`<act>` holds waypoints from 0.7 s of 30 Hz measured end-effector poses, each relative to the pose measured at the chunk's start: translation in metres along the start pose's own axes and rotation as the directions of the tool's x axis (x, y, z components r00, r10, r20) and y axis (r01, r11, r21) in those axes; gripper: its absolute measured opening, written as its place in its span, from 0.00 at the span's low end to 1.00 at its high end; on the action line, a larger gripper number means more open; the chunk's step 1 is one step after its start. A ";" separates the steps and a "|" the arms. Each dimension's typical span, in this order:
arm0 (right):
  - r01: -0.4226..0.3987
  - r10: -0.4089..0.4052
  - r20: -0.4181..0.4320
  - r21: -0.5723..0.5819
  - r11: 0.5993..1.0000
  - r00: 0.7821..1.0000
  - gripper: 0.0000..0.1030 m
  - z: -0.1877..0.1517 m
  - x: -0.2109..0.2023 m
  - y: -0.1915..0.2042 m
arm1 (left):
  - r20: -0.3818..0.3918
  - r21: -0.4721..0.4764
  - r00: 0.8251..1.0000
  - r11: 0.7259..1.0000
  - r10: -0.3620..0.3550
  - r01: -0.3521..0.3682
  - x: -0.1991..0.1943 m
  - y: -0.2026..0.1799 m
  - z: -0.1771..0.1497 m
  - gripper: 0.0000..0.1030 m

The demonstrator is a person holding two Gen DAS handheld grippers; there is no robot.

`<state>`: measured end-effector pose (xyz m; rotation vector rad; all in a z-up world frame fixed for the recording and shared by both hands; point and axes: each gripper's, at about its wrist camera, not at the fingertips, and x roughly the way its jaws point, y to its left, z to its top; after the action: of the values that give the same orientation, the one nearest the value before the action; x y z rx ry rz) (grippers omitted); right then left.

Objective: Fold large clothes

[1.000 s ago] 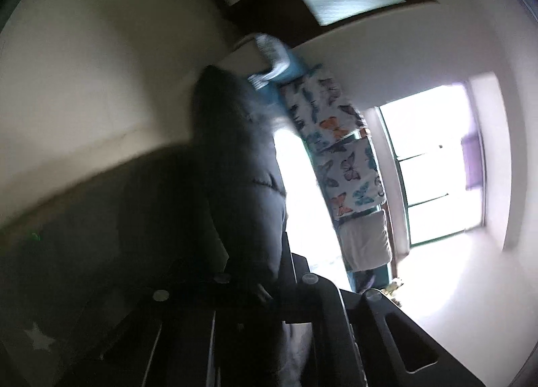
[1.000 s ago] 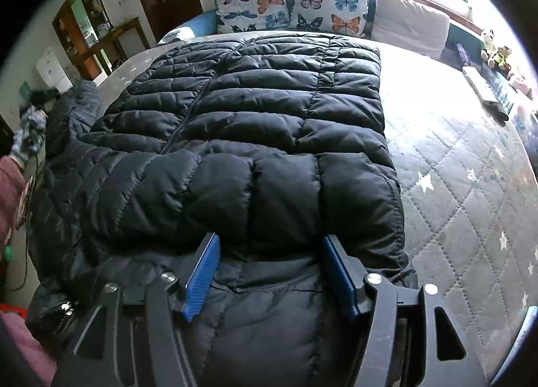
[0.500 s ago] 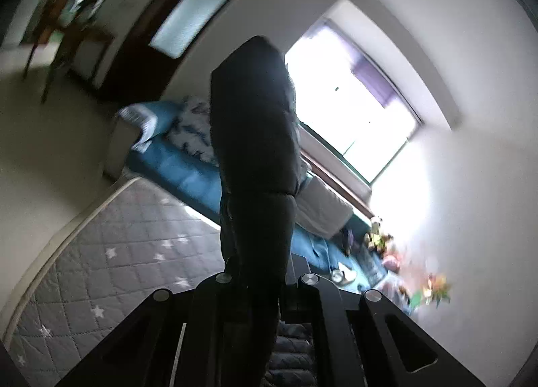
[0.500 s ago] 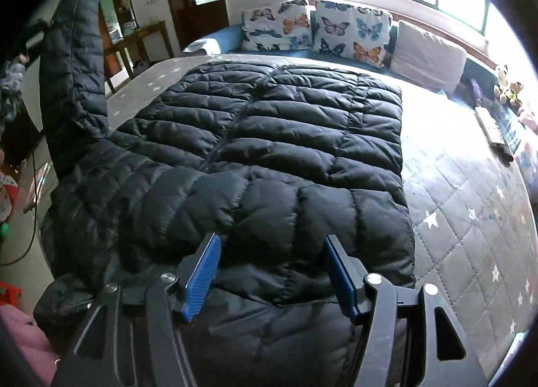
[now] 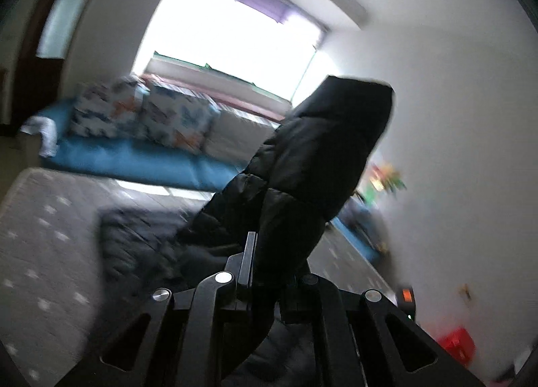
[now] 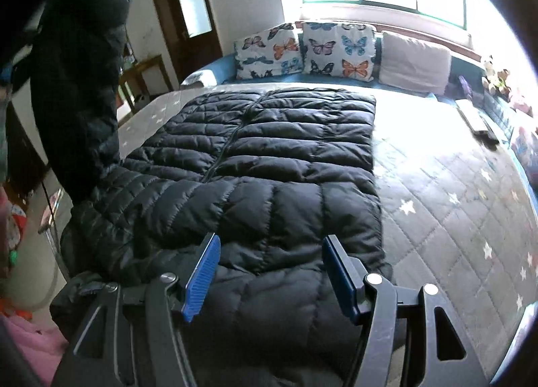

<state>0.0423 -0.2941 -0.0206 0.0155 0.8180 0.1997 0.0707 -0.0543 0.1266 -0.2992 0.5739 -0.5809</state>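
A black quilted puffer jacket point(image 6: 269, 152) lies flat, zipper up, on the grey star-patterned mattress point(image 6: 454, 202). One sleeve point(image 6: 80, 84) is lifted high off the jacket's left side. In the left wrist view, which is blurred by motion, that sleeve point(image 5: 319, 158) stands up in front of the camera, and my left gripper point(image 5: 269, 252) is shut on it. My right gripper point(image 6: 269, 252) hovers open over the jacket's near end. Its blue pads point(image 6: 201, 272) stand wide apart with only the jacket surface below them.
Butterfly pillows point(image 6: 302, 47) and a grey pillow point(image 6: 415, 57) line the blue bench under the window. A remote point(image 6: 475, 120) lies at the bed's far right edge. A dark door point(image 6: 188, 10) and a wooden table point(image 6: 141, 74) stand at the back left. Pink cloth point(image 6: 30, 336) shows lower left.
My left gripper has swung up and rolled, carrying the sleeve from beside the bed to high above the jacket's left side. The right gripper has shifted slightly and stays open.
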 end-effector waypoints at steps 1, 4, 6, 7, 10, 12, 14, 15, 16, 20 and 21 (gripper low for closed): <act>0.004 -0.004 0.005 0.015 1.000 1.000 0.67 -0.002 -0.003 -0.003 | -0.044 0.015 0.999 1.000 -0.017 0.017 0.016 -0.016 -0.018 0.09; 0.012 -0.013 0.015 0.062 0.998 1.000 0.67 -0.009 -0.009 -0.016 | -0.183 0.043 0.981 0.997 -0.058 0.067 0.074 -0.058 -0.070 0.09; 0.022 -0.024 0.018 0.097 0.995 1.000 0.67 -0.014 -0.013 -0.025 | -0.284 0.041 0.956 0.996 -0.068 0.083 0.115 -0.068 -0.102 0.09; 0.025 -0.028 0.018 0.110 0.994 0.999 0.67 -0.016 -0.013 -0.029 | -0.334 0.047 0.940 0.995 -0.063 0.084 0.135 -0.075 -0.117 0.09; 0.042 -0.045 0.022 0.147 0.988 0.999 0.67 -0.023 -0.021 -0.040 | -0.446 0.088 0.895 0.994 -0.014 0.059 0.188 -0.079 -0.162 0.10; 0.050 -0.055 0.025 0.165 0.985 0.998 0.67 -0.027 -0.028 -0.045 | -0.487 0.105 0.873 0.994 0.014 0.042 0.213 -0.082 -0.187 0.10; 0.053 -0.060 0.032 0.175 0.983 0.998 0.67 -0.029 -0.035 -0.048 | -0.488 0.114 0.873 0.992 0.013 0.049 0.225 -0.067 -0.198 0.13; 0.053 -0.061 0.039 0.178 0.983 0.997 0.67 -0.028 -0.039 -0.048 | -0.484 0.115 0.875 0.992 0.006 0.057 0.226 -0.066 -0.197 0.15; 0.051 -0.060 0.047 0.179 0.982 0.997 0.67 -0.027 -0.043 -0.048 | -0.484 0.115 0.875 0.991 -0.006 0.070 0.229 -0.069 -0.199 0.17; -0.009 -0.013 0.121 0.177 0.984 0.993 0.67 -0.014 -0.066 -0.041 | -0.476 0.176 0.879 0.981 0.014 0.080 0.198 -0.065 -0.177 0.22; -0.020 -0.003 0.132 0.172 0.985 0.991 0.67 -0.012 -0.068 -0.039 | -0.472 0.198 0.881 0.977 0.024 0.079 0.193 -0.071 -0.175 0.22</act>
<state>-0.0048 -0.3451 0.0167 0.1939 0.7011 0.1341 0.0702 -0.2436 -0.0658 0.0445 0.9726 -0.7438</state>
